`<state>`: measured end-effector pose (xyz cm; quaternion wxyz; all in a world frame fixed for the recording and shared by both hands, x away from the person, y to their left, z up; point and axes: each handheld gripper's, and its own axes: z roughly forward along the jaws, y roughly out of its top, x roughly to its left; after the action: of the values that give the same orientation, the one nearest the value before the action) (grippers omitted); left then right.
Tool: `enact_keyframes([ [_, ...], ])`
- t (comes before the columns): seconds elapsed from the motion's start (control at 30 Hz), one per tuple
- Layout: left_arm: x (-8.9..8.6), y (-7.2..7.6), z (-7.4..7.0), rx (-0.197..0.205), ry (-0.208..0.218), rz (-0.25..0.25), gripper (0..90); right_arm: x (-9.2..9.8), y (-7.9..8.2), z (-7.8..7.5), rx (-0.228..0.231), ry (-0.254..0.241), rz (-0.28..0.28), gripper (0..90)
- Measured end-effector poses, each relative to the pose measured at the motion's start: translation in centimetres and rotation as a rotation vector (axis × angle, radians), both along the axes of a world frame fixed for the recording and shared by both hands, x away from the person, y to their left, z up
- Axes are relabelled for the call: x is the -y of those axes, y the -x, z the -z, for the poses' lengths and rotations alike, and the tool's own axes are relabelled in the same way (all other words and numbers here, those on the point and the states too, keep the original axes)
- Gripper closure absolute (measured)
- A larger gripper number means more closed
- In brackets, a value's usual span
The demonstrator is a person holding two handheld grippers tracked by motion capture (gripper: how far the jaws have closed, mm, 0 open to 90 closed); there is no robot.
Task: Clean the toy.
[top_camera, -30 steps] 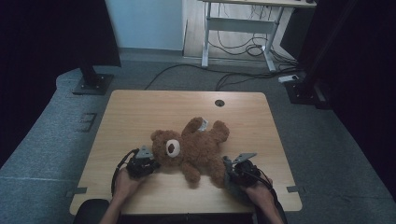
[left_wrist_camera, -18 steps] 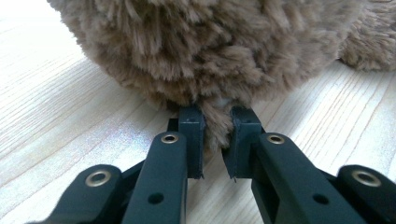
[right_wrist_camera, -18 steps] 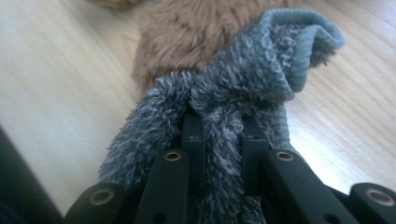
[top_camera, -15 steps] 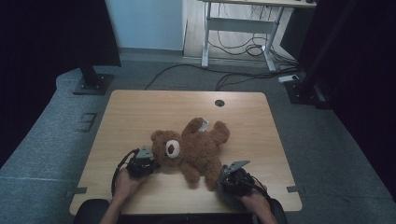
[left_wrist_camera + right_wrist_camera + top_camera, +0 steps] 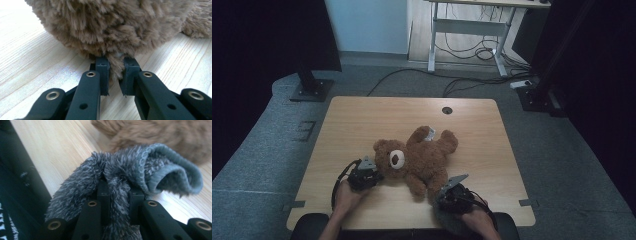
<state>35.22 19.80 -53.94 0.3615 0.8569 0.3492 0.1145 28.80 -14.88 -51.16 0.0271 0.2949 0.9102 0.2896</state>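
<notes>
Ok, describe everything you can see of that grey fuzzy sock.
The grey fuzzy sock is soft, shaggy fleece with a knitted, ribbed cuff that curls open to one side. It is bunched and pinched between the jaws of the right gripper, hanging limp just above the table edge, close to the teddy bear.

Obstacle: teddy bear (image 5: 422, 157) sprawls mid-desk between both tools.
Free room: bare desk (image 5: 362, 120) behind and beside it.

A brown teddy bear (image 5: 424, 157), a fuzzy grey sock (image 5: 140, 170), a pale wood-grain table (image 5: 362, 120).
</notes>
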Motion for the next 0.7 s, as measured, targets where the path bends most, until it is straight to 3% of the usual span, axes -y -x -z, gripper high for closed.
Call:
enact_keyframes([
  [0.43,0.0,0.0,0.0,-0.001,0.0,0.002,78.3,-3.5,-0.1,-0.1,-0.033,-0.061,-0.1,76.7],
  [0.6,-0.1,-0.1,0.0,0.0,0.005,0.003,78.2,-4.2,-0.2,-1.4,-0.007,-0.075,-0.12,76.7],
  [0.7,-0.1,-0.1,0.0,-0.001,0.002,0.003,78.2,-3.9,-0.7,-2.4,0.021,-0.073,-0.105,76.7],
])
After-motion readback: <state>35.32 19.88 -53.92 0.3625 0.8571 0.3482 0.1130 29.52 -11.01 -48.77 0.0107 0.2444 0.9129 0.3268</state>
